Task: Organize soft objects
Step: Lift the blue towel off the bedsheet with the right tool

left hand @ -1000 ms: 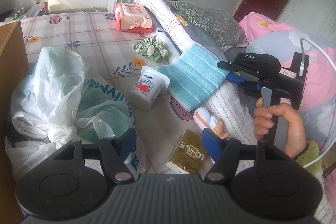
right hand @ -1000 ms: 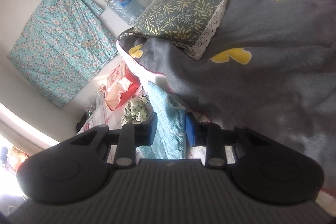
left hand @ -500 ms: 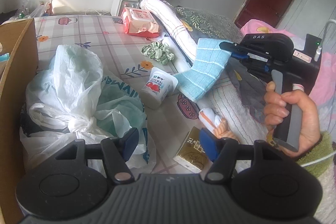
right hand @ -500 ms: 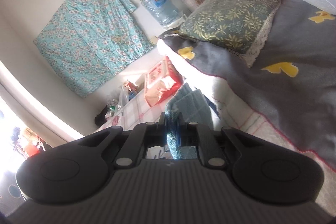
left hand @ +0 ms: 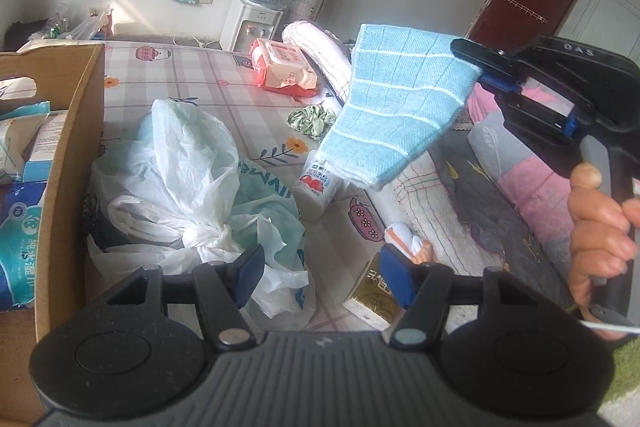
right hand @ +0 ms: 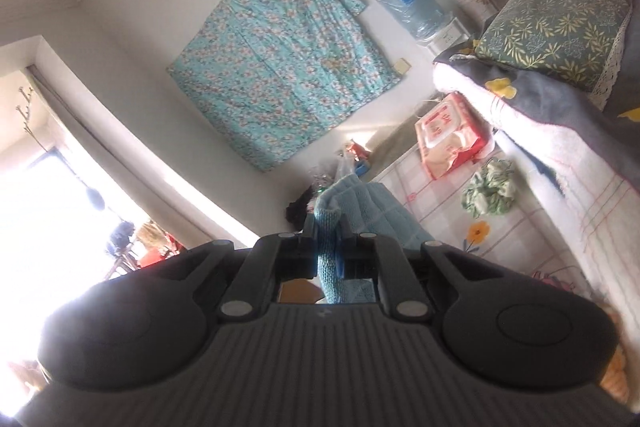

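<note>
A folded light-blue towel point(left hand: 394, 107) with white grid lines hangs in the air over the bed, pinched at its upper right corner by my right gripper point(left hand: 476, 65), which a hand point(left hand: 596, 227) holds. In the right wrist view the same towel point(right hand: 330, 247) is squeezed between the shut jaws of that gripper point(right hand: 327, 253). My left gripper point(left hand: 320, 269) is open and empty, low over the bed above white plastic bags point(left hand: 188, 187). A green scrunchie point(left hand: 312, 119) and a small orange-and-white sock point(left hand: 404, 237) lie on the sheet.
A cardboard box point(left hand: 68, 163) with packets stands at the left. On the bed lie a yoghurt cup point(left hand: 316, 187), a gold carton point(left hand: 370, 297), a red wipes pack point(left hand: 284, 69) and a rolled white blanket point(left hand: 320, 47). Pillows and quilts point(left hand: 520, 179) fill the right.
My right gripper shut on the blue towel and lifted it off the blanket into the air. My left gripper drifted so the cardboard box came into view at the left.
</note>
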### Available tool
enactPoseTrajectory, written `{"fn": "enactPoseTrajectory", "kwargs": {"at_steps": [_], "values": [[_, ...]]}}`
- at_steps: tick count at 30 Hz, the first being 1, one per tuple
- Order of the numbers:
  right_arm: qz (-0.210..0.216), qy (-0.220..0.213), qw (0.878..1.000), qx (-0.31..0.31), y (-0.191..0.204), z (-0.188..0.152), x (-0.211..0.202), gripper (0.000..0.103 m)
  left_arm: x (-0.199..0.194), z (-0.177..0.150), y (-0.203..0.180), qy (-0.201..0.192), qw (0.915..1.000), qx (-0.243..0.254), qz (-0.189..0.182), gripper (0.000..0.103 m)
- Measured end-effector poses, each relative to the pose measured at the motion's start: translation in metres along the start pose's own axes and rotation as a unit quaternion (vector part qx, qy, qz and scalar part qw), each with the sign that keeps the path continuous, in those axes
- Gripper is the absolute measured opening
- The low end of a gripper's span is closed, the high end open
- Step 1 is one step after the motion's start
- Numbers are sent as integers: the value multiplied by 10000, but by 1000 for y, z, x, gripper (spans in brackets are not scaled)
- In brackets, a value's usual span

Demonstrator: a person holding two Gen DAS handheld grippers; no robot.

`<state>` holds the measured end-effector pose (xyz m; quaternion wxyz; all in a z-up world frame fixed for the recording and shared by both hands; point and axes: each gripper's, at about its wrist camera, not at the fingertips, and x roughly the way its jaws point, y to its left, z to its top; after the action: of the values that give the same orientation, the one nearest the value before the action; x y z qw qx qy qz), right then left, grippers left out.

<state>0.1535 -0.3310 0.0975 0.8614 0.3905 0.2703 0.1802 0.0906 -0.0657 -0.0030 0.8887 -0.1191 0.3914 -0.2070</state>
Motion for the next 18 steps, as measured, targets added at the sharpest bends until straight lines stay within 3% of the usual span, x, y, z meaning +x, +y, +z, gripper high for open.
{"fn": "enactPoseTrajectory", "kwargs": {"at_steps": [4,8,11,15,18], "values": [[-253,133,9994,182,-16,-31,-20,6,0,-2,2,21,10000,26,48,64],[-1097,436,9921,427,-64,-60,-24,7,10,-6,1,140,9999,71,49,62],[-1418,545,9867,580,-91,-72,-29,6,20,-11,-2,269,9995,151,30,59],[-1621,427,9855,252,-91,-73,-41,7,34,-15,-6,448,9988,211,8,56],[-1578,577,9853,-297,-79,-73,-42,7,47,-21,-9,694,9973,219,-26,53]]}}
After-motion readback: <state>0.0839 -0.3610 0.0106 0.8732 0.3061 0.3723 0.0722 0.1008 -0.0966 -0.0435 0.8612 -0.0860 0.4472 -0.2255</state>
